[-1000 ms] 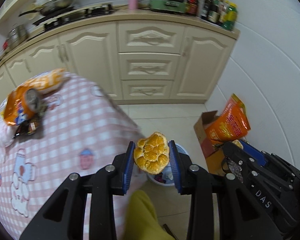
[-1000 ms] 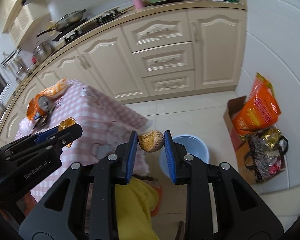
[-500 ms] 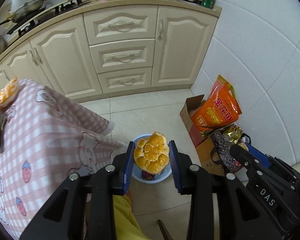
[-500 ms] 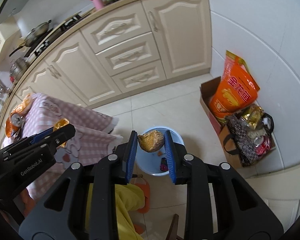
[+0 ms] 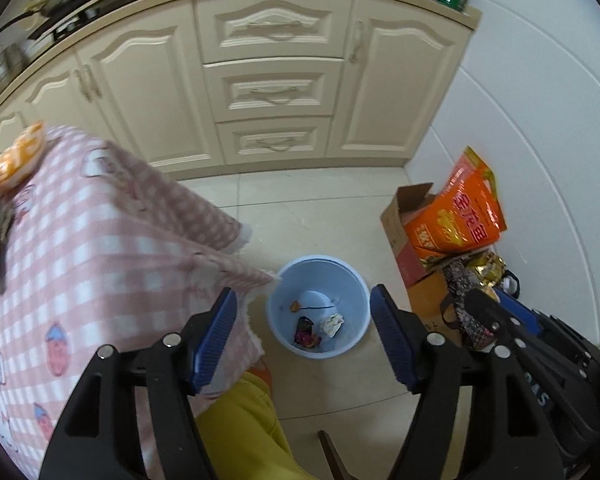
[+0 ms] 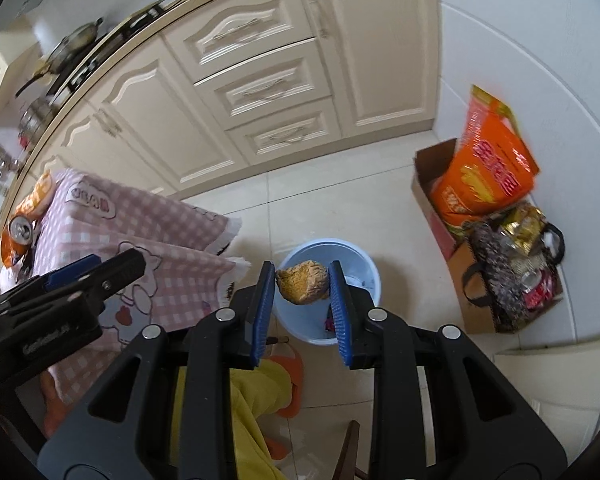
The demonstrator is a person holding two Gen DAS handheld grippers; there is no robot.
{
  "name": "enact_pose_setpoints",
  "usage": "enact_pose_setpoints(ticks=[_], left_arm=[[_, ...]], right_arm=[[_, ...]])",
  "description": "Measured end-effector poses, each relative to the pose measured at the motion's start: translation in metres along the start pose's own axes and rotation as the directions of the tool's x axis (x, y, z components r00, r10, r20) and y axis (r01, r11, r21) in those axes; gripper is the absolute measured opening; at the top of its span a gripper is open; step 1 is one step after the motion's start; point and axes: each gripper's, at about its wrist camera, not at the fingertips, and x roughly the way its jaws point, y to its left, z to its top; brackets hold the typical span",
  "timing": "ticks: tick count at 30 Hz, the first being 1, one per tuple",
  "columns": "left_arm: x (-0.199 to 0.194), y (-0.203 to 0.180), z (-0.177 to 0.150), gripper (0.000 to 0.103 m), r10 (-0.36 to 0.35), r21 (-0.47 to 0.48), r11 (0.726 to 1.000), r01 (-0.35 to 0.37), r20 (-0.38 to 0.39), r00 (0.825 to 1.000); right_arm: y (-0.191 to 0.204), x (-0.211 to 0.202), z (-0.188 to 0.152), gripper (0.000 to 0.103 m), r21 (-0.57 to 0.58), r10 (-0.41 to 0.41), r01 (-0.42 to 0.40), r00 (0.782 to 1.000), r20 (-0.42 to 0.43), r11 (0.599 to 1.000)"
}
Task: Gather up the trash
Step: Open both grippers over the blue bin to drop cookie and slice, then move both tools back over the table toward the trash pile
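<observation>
Though blurred, "GenRobot.AI" marks left gripper (image 6: 96, 276).

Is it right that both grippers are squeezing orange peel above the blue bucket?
Not quite. Only the right gripper is squeezing orange peel above the blue bucket. The left wrist view shows the left gripper open, with nothing between its jaws; they have just been opening.

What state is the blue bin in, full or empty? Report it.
Nearly empty: the blue bin stands upright on the floor, with only a few wrappers on its bottom.
</observation>
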Motion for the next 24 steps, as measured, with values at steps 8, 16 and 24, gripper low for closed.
enact_pose_setpoints(ticks=[8,16,24], left_arm=[[-0.014,0.030,-0.004,0.068,0.023,-0.061,0.998,-0.022,0.009,1.000],[-0.020,0.031,-0.013,0.068,0.027,-0.043,0.999,-0.027,0.008,1.000],[-0.036,0.033,-0.026,0.068,0.016,-0.042,0.999,-0.015,0.026,1.000]], right_arm=[[0.031,-0.005,0.009,0.073,-0.068,0.006,-0.002,0.999,0.047,0.998],[0.033,-0.007,-0.002,0.073,-0.056,0.003,-0.002,1.000,0.020,0.998],[0.039,-0.021,-0.012,0.073,-0.052,0.005,-0.004,1.000,0.030,0.999]])
